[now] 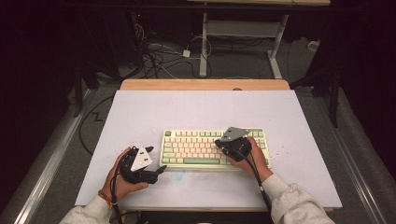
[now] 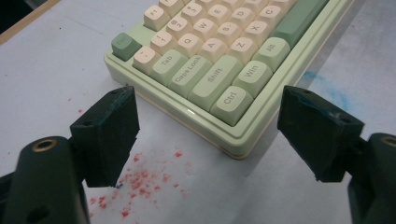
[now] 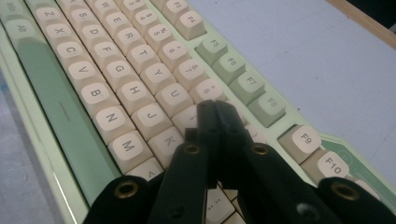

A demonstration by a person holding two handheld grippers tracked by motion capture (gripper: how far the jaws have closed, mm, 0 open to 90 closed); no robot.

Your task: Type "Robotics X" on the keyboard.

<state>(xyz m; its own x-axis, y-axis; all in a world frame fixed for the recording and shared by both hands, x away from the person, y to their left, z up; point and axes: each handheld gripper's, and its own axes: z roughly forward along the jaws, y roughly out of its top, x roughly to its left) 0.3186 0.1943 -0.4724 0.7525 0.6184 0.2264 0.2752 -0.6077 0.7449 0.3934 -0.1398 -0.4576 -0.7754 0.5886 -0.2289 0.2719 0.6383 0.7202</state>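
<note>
Right gripper view has the right gripper [image 3: 215, 109], jaws pressed together, poised over the keyboard [image 1: 215, 148] at table centre, ready to press a key near I at its twelve o'clock, while the left gripper [image 2: 208, 135] waits spread at the keyboard's nine o'clock end.

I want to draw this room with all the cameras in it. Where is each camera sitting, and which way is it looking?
High view: above the person's side, looking forward and down at the table and keyboard; both forearms, left gripper and right gripper show.
Left gripper view: rides the left gripper, facing the keyboard's Ctrl corner; its open jaws show.
Right gripper view: rides the right gripper, low over the letter keys; its shut jaws show.
Shared: all three see the green and cream keyboard.
</note>
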